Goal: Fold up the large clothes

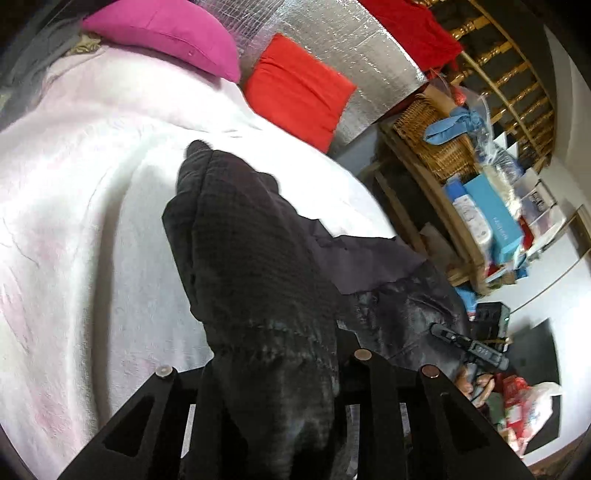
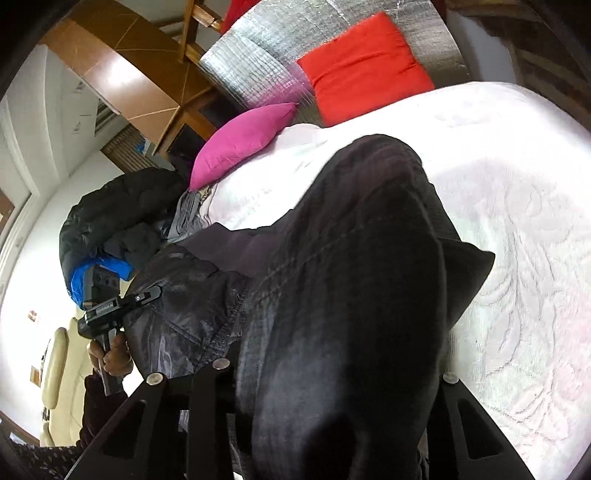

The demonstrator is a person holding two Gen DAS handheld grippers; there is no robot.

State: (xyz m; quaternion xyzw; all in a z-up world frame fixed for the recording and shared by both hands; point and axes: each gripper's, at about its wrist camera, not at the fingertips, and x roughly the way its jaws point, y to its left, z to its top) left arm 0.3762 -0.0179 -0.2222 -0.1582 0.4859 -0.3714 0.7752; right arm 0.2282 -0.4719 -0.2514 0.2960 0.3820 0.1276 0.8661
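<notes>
A large dark garment (image 1: 251,240) lies on a bed with a white and pink bedspread (image 1: 92,221). One end of it is bunched up between the fingers of my left gripper (image 1: 273,373), which is shut on the cloth. My right gripper (image 2: 332,380) is likewise shut on a thick fold of the garment (image 2: 362,221). Between the two grips hangs a shiny dark panel (image 2: 184,306). Each wrist view also shows the other gripper from the side, gripped by a hand: the right gripper (image 1: 439,328) and the left gripper (image 2: 153,293).
A pink pillow (image 1: 166,33) and a red pillow (image 1: 299,88) lean on a silver foil sheet (image 1: 351,48) at the bed's head. A wooden shelf with a wicker basket (image 1: 436,136) and boxes stands beside the bed. A black and blue puffy jacket (image 2: 114,210) lies at the other side.
</notes>
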